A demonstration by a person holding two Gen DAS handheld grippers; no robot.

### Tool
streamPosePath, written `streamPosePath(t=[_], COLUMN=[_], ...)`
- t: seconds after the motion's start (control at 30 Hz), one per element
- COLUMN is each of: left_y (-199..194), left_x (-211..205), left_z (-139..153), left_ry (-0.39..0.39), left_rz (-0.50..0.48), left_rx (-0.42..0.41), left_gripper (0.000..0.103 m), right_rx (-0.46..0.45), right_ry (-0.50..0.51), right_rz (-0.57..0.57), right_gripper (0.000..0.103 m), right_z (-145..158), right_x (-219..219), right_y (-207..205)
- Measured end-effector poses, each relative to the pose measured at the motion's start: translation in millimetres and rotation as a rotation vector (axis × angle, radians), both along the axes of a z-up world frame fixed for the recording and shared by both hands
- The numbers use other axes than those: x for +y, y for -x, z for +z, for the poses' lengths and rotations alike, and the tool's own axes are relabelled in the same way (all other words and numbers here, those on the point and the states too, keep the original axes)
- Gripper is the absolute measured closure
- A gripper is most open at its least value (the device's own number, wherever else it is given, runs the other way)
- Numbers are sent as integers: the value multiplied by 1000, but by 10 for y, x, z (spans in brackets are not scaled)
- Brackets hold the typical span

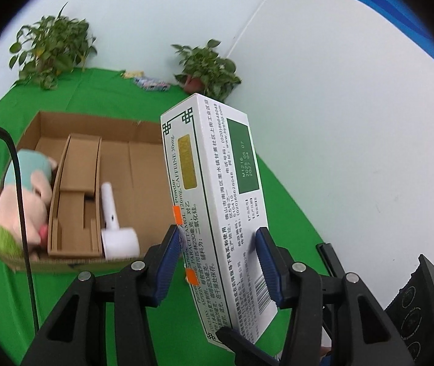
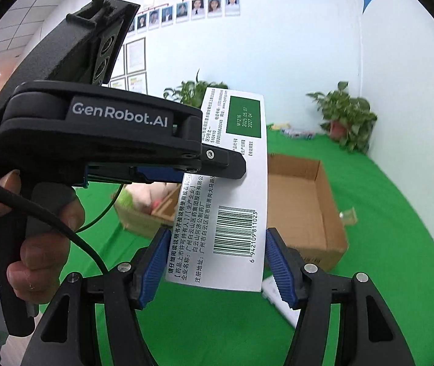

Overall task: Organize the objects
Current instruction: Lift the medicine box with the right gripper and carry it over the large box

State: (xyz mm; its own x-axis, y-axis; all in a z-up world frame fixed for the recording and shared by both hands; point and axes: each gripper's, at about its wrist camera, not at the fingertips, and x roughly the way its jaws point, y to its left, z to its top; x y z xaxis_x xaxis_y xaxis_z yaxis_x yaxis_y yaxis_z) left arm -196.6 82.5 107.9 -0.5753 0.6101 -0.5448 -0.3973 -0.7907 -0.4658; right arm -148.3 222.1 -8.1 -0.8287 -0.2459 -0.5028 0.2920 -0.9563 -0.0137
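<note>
Box (image 1: 217, 201) clamped between both hand-held grippers' pads.

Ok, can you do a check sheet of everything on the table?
Surface: green cloth, covering the table.
Job's things: medicine box, held up above the cloth; cardboard box holding a plush toy and a white handheld device.
Clutter: small packets at the back edge.
Claws: left claw and right claw both shut on the medicine box.
Cables: black cable hanging in front of the cardboard box.
Surroundings: potted plants, white walls, framed photos.
</note>
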Motion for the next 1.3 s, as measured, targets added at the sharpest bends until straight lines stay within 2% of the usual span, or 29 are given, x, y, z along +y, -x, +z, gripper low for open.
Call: streamPosePath(t=[0.3, 0.47, 0.7, 0.93, 1.0, 1.3], left_y=[193, 411, 769, 1074, 1143, 1493], left_x=[114, 94, 106, 135, 153, 214], left_z=[487, 628, 715, 575, 490, -43], left_ry=[33, 48, 82, 87, 93, 109], left_rz=[-30, -20, -21, -30, -29, -35], left_rx=[71, 68, 58, 13, -4, -114], left_gripper=[54, 55, 54, 54, 54, 55], right_rx=[73, 72, 28, -26, -44, -163], right_ry=[-21, -2, 6, 14, 19, 53], right_rz=[-32, -21, -16, -17, -18, -16], right_gripper=[43, 43, 43, 43, 43, 43], right_z=[399, 531, 719, 749, 711, 308], right_x=[-6, -19, -21, -19, -34, 2], right_y=[197, 397, 928, 1357, 1361, 1700])
